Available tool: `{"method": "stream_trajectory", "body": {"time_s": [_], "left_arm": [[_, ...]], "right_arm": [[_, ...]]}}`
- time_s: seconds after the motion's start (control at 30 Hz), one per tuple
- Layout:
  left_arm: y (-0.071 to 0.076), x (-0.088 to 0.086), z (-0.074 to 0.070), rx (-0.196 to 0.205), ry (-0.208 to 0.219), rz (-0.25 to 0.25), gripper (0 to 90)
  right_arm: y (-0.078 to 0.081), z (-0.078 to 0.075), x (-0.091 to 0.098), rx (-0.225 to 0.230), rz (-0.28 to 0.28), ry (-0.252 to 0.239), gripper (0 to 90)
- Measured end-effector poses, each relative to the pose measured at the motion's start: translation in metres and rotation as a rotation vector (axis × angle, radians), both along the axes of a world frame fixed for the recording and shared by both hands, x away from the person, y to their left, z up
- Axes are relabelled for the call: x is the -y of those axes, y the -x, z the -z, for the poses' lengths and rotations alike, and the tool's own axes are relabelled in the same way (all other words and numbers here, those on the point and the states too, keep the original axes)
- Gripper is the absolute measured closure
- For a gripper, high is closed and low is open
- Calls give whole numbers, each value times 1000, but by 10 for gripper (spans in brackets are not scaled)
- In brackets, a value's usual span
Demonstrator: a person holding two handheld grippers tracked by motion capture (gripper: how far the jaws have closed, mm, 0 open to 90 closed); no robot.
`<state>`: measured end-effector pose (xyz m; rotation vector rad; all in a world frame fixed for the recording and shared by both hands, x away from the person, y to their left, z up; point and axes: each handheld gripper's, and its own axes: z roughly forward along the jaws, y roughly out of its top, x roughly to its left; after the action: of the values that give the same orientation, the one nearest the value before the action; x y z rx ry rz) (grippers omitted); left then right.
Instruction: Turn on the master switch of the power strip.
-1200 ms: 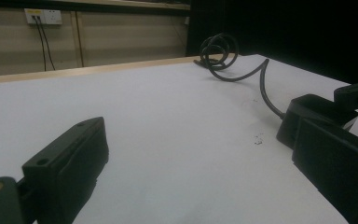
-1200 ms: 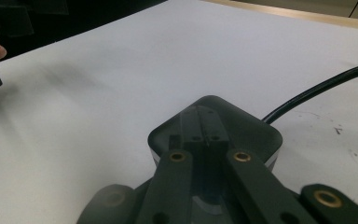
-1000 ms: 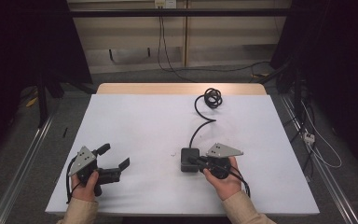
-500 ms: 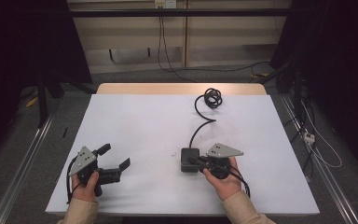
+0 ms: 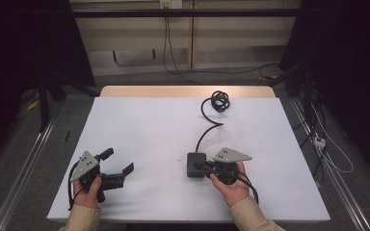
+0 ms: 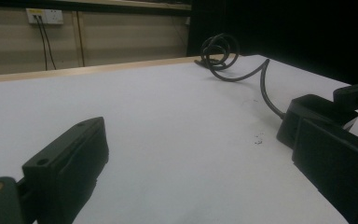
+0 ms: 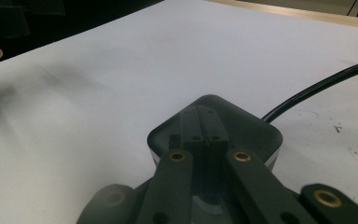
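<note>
The black power adapter [image 5: 196,165] sits on the worktop [image 5: 149,125] under the right gripper [image 5: 203,166], whose closed fingers rest atop it. The left gripper [image 5: 118,163] waits open. The brick looks dense, rigid and smooth; best gripped across its flat sides, not by its stiff cable [image 5: 211,120].

One white surface [image 5: 149,130]. One black power adapter [image 5: 195,164], one coiled black cable [image 5: 218,103] attached. Two handheld grippers: left gripper [image 5: 117,165], right gripper [image 5: 203,166]. Two hands.

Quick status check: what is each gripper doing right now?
Left gripper: open, holding nothing.
Right gripper: jaws shut together, resting on top of the black box, not gripping it.
</note>
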<state>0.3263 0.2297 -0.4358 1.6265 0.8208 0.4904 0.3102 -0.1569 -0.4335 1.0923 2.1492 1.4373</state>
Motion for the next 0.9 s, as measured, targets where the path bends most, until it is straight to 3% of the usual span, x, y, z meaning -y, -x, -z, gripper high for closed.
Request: {"method": "stream_trajectory", "body": {"time_s": [0.9], "left_arm": [[0, 0, 0, 2, 2, -4, 32]], "right_arm": [[1, -1, -3, 8, -1, 38, 900]]}}
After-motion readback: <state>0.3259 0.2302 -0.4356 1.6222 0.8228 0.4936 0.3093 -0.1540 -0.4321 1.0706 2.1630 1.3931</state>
